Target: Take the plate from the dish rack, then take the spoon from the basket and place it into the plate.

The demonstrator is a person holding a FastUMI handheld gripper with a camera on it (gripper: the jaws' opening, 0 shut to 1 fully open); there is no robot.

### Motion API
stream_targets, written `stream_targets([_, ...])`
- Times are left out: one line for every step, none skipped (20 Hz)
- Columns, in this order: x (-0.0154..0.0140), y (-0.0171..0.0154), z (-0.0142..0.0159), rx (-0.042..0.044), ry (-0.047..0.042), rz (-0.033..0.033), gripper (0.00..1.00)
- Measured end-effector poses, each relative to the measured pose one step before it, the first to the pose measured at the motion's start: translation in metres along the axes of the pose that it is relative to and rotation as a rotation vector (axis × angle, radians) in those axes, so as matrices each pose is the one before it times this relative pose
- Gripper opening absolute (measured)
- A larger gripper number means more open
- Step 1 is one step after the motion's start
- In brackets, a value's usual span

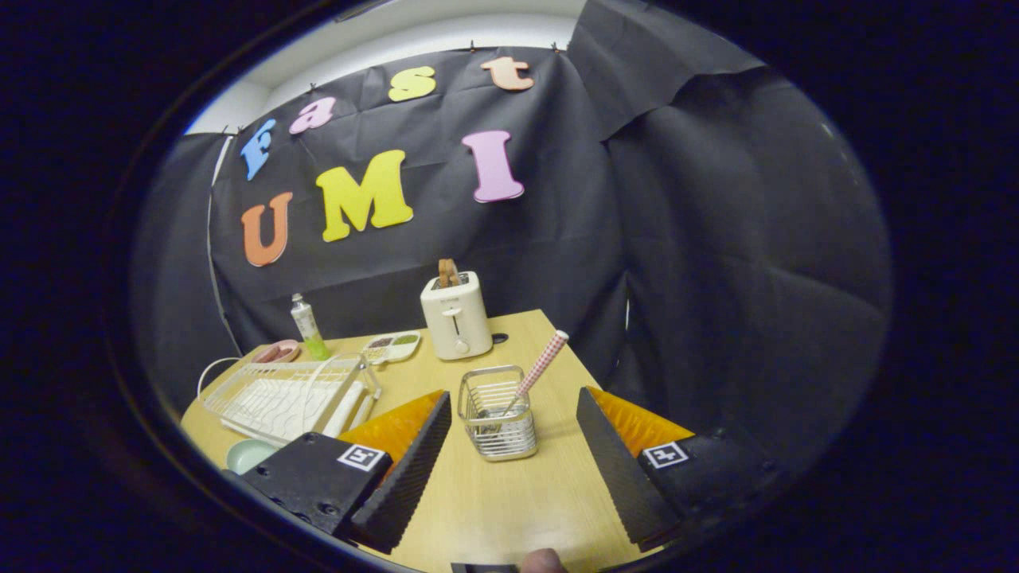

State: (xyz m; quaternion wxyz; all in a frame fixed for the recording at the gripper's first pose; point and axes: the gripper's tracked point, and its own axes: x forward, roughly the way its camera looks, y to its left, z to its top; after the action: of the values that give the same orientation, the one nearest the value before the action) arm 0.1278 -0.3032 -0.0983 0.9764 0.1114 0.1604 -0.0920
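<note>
A small wire basket [498, 413] stands on the wooden table [509, 493] just ahead of my fingers, in line with the gap between them. A spoon with a pink checked handle [541, 364] leans out of it to the right. My gripper [513, 402] is open, its two black ridged fingers [410, 469] wide apart and holding nothing. Left of the left finger lies a white wire dish rack [290, 395]. A pale green plate [248, 455] lies flat on the table by the rack's near corner, partly hidden by the left finger's body.
A cream toaster [456, 315] with toast in it stands behind the basket. A small divided dish [392, 346], a green-bottomed tube [309, 326] and a pink dish [276, 351] sit along the back. The table's right edge runs close beside the basket.
</note>
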Motion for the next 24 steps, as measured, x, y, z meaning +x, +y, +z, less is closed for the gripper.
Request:
stream_targets([0.01794,-0.00323,0.00232,0.02477,0.00776,0.01621,1.00])
stream_targets([0.01784,-0.00233,0.00135,0.02159,0.01162,0.01425,0.99])
stream_targets([0.01718,-0.00543,-0.00064,0.01175,0.01996,-0.00719,0.98])
stream_targets([0.01531,-0.00290,0.00052,0.01240,0.00971,0.00868,0.94])
stream_targets([0.00897,0.00046,0.00333,0.01147,0.00634,0.00936,0.92])
stream_targets([0.00726,0.00226,0.00284,0.00874,-0.00102,0.01626,0.88])
stream_targets([0.00644,0.00309,0.00232,0.00733,-0.00179,0.01203,0.86])
stream_targets([0.00392,0.00314,0.00230,0.00766,0.00299,0.01050,0.78])
stream_targets([0.00122,0.00471,-0.00030,0.00949,0.00190,0.01376,0.73])
stream_targets([-0.00043,0.00488,0.00163,0.00223,-0.00066,0.00265,0.59])
stream_targets([-0.00160,0.00144,0.00006,-0.00778,-0.00338,-0.01134,0.49])
stream_targets([-0.00181,0.00453,0.00124,-0.00388,-0.00496,0.00385,0.38])
stream_targets([-0.00439,0.00938,-0.00050,-0.00706,0.00201,0.01203,0.28])
stream_targets([-0.00395,0.00806,-0.00072,-0.00785,0.00269,0.00323,0.23])
stream_targets([-0.00341,0.00633,-0.00115,-0.00793,0.00325,0.00387,0.21])
stream_targets([-0.00415,0.00577,0.00044,-0.01157,0.00071,-0.00771,0.17])
stream_targets([-0.00352,0.00238,0.00260,-0.01390,-0.00534,-0.01795,0.14])
stream_targets([-0.00359,0.00041,0.00402,-0.00836,-0.00720,-0.02228,0.11])
stream_targets([-0.00539,0.00090,0.00708,0.00113,-0.01500,-0.01910,0.09])
stream_targets([-0.00390,-0.00163,0.01134,0.01253,-0.02409,-0.02641,0.09])
stream_targets([-0.00264,-0.00229,0.01179,0.01324,-0.02390,-0.02610,0.09])
stream_targets([-0.00471,-0.00121,0.01167,0.00700,-0.01800,-0.02354,0.09])
stream_targets([-0.00728,0.00152,0.00784,0.00075,-0.01951,-0.01724,0.09])
stream_targets([-0.00990,0.00450,0.00860,-0.00233,-0.02274,-0.00963,0.08])
